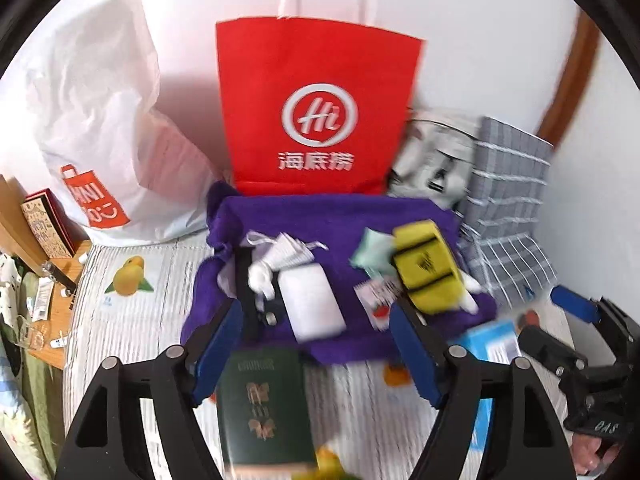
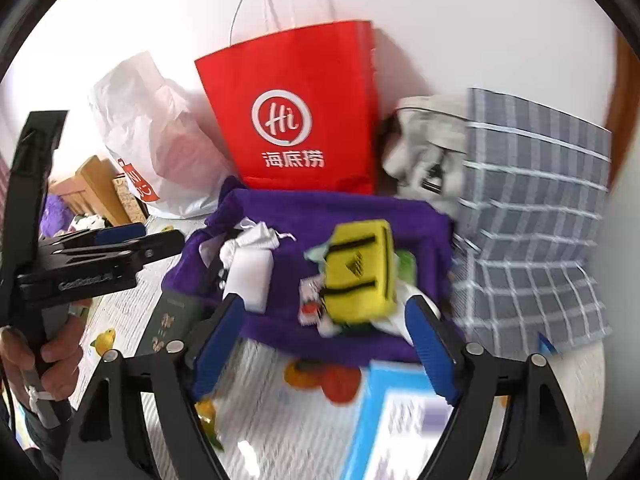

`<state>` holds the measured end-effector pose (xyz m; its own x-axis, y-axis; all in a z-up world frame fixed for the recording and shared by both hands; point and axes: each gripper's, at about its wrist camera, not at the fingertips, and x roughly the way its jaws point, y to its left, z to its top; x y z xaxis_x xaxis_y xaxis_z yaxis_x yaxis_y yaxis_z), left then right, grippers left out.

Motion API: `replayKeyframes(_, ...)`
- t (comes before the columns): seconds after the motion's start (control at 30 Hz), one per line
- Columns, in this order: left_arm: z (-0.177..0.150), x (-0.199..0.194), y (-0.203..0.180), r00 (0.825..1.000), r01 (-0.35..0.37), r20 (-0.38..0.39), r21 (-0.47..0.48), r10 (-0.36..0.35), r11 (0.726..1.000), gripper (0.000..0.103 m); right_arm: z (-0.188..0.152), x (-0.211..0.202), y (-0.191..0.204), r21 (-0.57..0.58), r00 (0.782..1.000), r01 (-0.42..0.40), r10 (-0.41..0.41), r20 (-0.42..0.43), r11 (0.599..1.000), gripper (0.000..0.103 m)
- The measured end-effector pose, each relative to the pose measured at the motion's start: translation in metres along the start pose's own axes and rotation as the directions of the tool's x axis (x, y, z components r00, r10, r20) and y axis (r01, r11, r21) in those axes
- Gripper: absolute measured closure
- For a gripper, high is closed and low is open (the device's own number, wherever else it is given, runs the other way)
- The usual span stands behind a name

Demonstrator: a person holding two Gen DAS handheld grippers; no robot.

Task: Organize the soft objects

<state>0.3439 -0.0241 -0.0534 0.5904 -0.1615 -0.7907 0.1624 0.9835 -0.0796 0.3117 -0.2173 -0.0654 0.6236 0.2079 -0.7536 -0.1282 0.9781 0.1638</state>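
A purple towel (image 1: pixel 320 216) (image 2: pixel 336 208) lies on the bed with small things on it: a yellow pouch (image 1: pixel 426 270) (image 2: pixel 360 268), a white drawstring bag (image 1: pixel 280 256) (image 2: pixel 252 240), a white pad (image 1: pixel 314 304) and a pale green packet (image 1: pixel 372 254). A red paper bag (image 1: pixel 316 92) (image 2: pixel 292 100) stands behind it. My left gripper (image 1: pixel 316 344) is open, just short of the towel's near edge, over a green booklet (image 1: pixel 264 408). My right gripper (image 2: pixel 324 344) is open, near the yellow pouch.
A white plastic bag (image 1: pixel 100 128) (image 2: pixel 156 132) leans at the back left. A grey bag (image 1: pixel 436 160) and a checked cloth (image 1: pixel 508 208) (image 2: pixel 532 216) lie at the right. A blue box (image 2: pixel 400 420) lies near me. A wooden bedside table (image 1: pixel 56 304) stands left.
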Motion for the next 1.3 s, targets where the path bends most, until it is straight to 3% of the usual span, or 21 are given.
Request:
replayKeyframes(0.13,-0.027,-0.037,-0.014,1.0,0.006,0.017,0.017,-0.006,1.0,0.025,-0.025,-0.039,-0.003,0.02,0.997,0.064,-0.065,0.038,0.998,0.008)
replayKeyframes(0.27,-0.057,-0.08,-0.022,0.998,0.028,0.064,0.011,-0.029,1.0,0.012,-0.054,-0.077,0.001,0.028,0.989,0.135,-0.137,0.06,0.99,0.0)
replayKeyframes(0.43,-0.094,-0.126,-0.032,0.993,0.006,0.115,0.021,-0.009,1.0,0.005,-0.09,-0.113,0.012,0.027,0.977,0.206,-0.207,0.049,0.978,0.0)
replayKeyframes(0.57,-0.122,-0.157,-0.039,0.989,-0.036,0.147,0.013,0.033,0.999,0.005,-0.114,-0.141,0.024,0.028,0.978,0.195,-0.197,0.065,0.98,0.0)
replayKeyframes(0.93,-0.186,-0.21,-0.047,0.978,-0.034,0.206,-0.026,0.038,0.999,0.005,-0.171,-0.202,0.044,0.047,0.972,0.195,-0.199,0.122,0.98,0.0)
replayKeyframes(1.3,-0.21,-0.226,-0.051,0.975,-0.036,0.216,-0.024,0.04,0.999,0.005,-0.199,-0.228,0.046,0.05,0.969,0.196,-0.201,0.143,0.979,0.0)
